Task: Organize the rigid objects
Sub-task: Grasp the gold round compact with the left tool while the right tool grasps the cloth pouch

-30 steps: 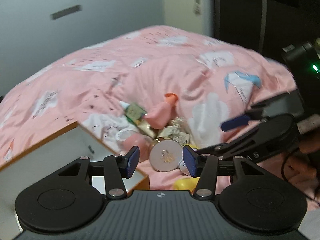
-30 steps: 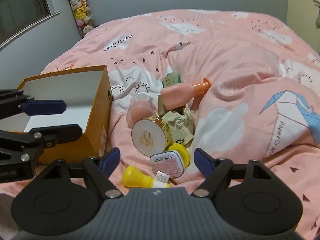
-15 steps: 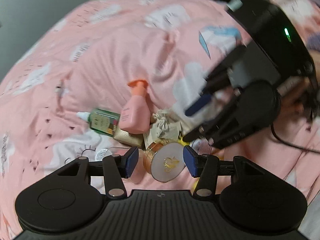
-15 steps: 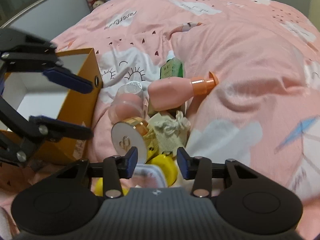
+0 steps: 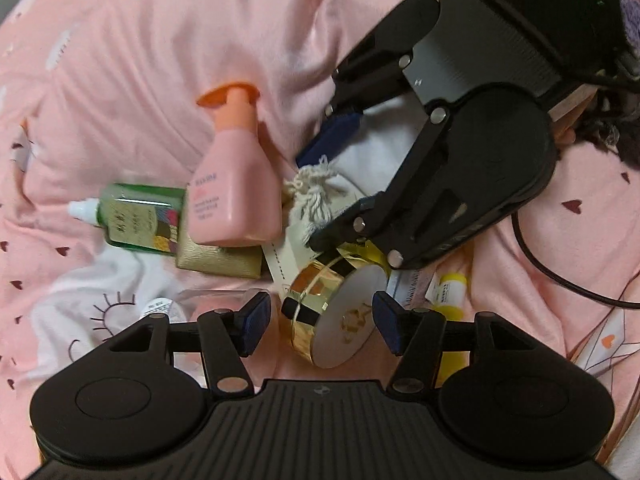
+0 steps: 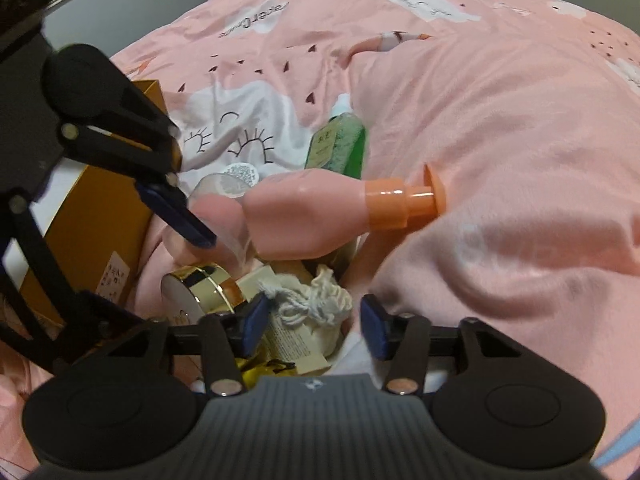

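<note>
A: What's on the bed, left to right?

B: Green bottle [image 5: 138, 216], pink bottle [image 5: 234, 184], then the gold jar [image 5: 334, 312].

A: The tongs?

B: Left gripper [image 5: 322, 322] is widening astride the jar, not pressing. Right gripper [image 6: 310, 326] is widening over a white pouch [image 6: 316, 308], gripping nothing.

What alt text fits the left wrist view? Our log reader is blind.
The left gripper, jaws opening, straddles a tilted gold jar with a white lid on a pink bedspread. Behind lie a pink bottle and green bottle; the right gripper reaches in.
</note>
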`<state>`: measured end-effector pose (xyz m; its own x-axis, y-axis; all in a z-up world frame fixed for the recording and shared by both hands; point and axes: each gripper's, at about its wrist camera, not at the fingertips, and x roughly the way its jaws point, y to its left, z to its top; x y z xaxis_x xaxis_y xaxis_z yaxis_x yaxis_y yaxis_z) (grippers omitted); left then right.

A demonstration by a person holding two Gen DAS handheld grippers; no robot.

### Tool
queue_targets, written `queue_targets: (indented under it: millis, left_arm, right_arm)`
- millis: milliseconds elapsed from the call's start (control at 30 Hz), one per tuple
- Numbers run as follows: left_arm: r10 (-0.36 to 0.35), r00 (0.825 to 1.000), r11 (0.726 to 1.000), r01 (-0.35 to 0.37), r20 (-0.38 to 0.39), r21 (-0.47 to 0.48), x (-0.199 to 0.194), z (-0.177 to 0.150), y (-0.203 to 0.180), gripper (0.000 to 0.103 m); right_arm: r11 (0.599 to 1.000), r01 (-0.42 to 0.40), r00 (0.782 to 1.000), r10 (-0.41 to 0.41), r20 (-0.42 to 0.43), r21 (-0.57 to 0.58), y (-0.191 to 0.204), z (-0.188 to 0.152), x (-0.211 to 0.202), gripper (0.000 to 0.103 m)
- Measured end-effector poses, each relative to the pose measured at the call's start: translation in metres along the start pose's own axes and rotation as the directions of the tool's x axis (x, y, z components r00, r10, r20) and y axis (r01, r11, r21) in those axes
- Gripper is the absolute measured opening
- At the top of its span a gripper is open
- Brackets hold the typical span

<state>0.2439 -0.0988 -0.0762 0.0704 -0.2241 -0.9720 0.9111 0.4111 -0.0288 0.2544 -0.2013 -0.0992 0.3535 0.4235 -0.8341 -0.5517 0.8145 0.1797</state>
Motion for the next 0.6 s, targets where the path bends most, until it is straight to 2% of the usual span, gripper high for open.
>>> queue_targets:
  millis: [133, 300, 367, 400, 467, 600]
  left_arm:
    - [-0.058, 0.998, 0.998, 0.057, -0.034, -0.029, 0.012, 0.003, 0.012, 0.069]
    - [-0.106, 0.992, 0.994, 0.104, -0.073, -0.028, 0.021, 0.003, 0.014, 0.07]
    - [-0.1, 0.991, 0.995, 0.097, -0.091, -0.038, 0.024, 0.002, 0.012, 0.068]
    - [-0.092, 0.991, 0.995, 0.089, -0.094, -0.039, 0.024, 0.001, 0.011, 0.066]
    - [-0.081, 0.991, 0.996, 0.075, -0.104, -0.057, 0.024, -0.002, 0.007, 0.057]
    - [-0.063, 0.993, 0.994, 0.053, -0.1, -0.096, 0.02, -0.008, 0.006, 0.051]
  right_arm:
    - [0.999, -0.045, 0.999, 0.045, -0.008, -0.008, -0.006, -0.001, 0.009, 0.063]
    - [0.992, -0.128, 0.992, 0.128, -0.02, 0.015, -0.013, -0.001, 0.019, 0.063]
    - [0.988, -0.157, 0.987, 0.157, -0.037, 0.013, -0.012, 0.0, 0.025, 0.062]
    - [0.988, -0.156, 0.987, 0.156, -0.038, 0.007, -0.009, -0.001, 0.026, 0.06]
    - [0.989, -0.15, 0.988, 0.15, -0.034, 0.001, -0.007, -0.001, 0.025, 0.056]
    - [0.987, -0.153, 0.988, 0.154, -0.004, 0.05, -0.01, -0.004, 0.016, 0.044]
